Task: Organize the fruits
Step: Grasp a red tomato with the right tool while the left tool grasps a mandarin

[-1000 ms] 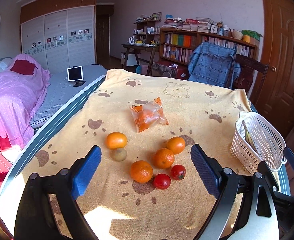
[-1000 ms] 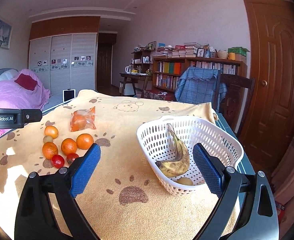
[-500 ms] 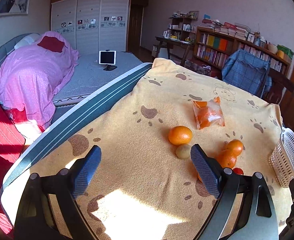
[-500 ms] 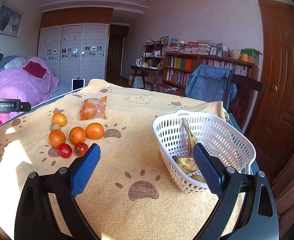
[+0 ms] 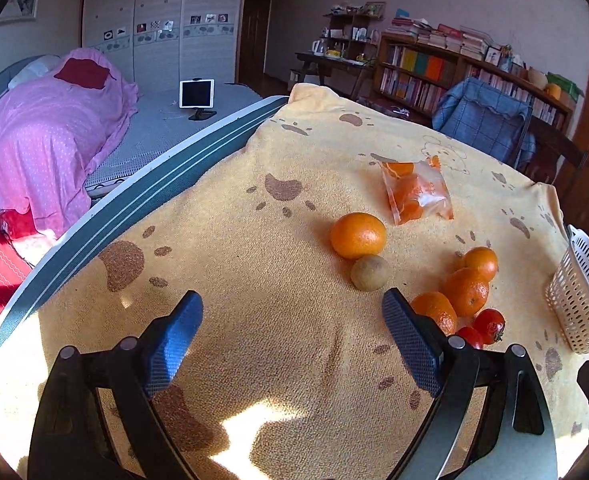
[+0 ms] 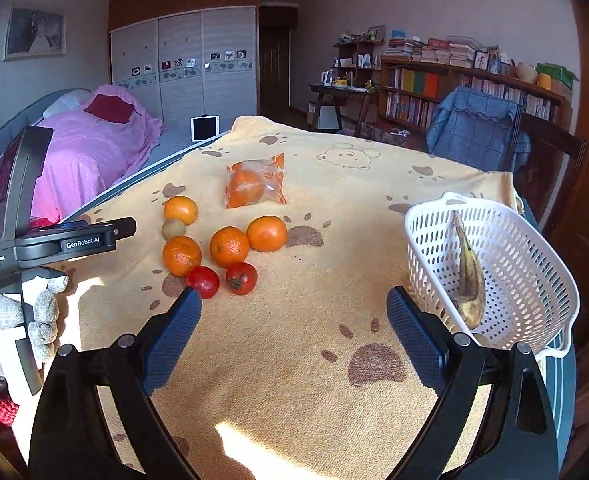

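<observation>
Bedroom table under a fuzzy yellow paw-print towel, fruit loose on it
Since a second ago your left gripper (image 5: pixel 290 344) has swung left, so the oranges (image 5: pixel 357 235) and the small round kiwi (image 5: pixel 369 272) now lie ahead-right of its wide, empty jaws; your right gripper (image 6: pixel 292 340), jaws narrowing slightly and empty, sits left of the perforated white plastic basket (image 6: pixel 534 240)

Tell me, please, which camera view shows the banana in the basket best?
The right wrist view: the banana leans inside the white basket, seen nearly whole. The left wrist view catches only the basket's edge; the banana is not visible there.
</observation>
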A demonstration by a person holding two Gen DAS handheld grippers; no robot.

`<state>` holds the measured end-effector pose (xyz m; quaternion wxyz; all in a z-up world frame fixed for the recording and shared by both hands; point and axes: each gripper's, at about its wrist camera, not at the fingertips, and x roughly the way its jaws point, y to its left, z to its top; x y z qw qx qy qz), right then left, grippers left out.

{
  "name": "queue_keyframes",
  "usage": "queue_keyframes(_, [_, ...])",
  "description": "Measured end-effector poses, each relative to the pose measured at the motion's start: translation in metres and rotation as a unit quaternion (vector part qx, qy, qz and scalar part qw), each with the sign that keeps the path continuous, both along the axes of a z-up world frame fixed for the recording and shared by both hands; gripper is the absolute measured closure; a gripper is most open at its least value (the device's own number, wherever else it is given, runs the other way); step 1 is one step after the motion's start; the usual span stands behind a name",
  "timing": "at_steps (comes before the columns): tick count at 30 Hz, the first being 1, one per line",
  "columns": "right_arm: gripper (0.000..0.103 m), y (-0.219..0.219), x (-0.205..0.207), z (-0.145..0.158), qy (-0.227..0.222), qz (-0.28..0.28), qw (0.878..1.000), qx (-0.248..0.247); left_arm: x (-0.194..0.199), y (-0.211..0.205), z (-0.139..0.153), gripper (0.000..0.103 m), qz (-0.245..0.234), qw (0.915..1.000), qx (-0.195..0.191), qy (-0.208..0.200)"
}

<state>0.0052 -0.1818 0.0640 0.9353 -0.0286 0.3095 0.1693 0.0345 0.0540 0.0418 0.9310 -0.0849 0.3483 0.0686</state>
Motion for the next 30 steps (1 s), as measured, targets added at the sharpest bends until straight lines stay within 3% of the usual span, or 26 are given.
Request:
queue_keyframes(1, [0.013,0.003,0.008,-0.003,0.024,0.004,1.0,0.016,0.0,0.001,-0.001,0.013,-0.002,1.0,-0.002,0.0])
queue_keyframes(3, [0.03,0.01,0.024,-0.009,0.062,0.01,0.998,0.03,0.0,0.002,-0.005,0.013,-0.004,1.0,-0.007,0.0])
queue_keyframes(11, [0.055,0.034,0.068,-0.028,0.127,0.015,0.99,0.056,-0.004,0.01,-0.01,0.013,-0.003,0.9994,-0.033,-0.007])
queue_keyframes(22, [0.073,0.052,0.082,-0.044,0.138,0.013,0.99,0.031,-0.005,0.009,-0.011,0.013,-0.008,0.9993,-0.034,-0.013])
queue_keyframes(30, [0.075,0.046,0.072,-0.033,0.108,0.015,0.993,0.049,-0.005,0.007,-0.011,0.013,-0.01,0.9994,-0.029,-0.014])
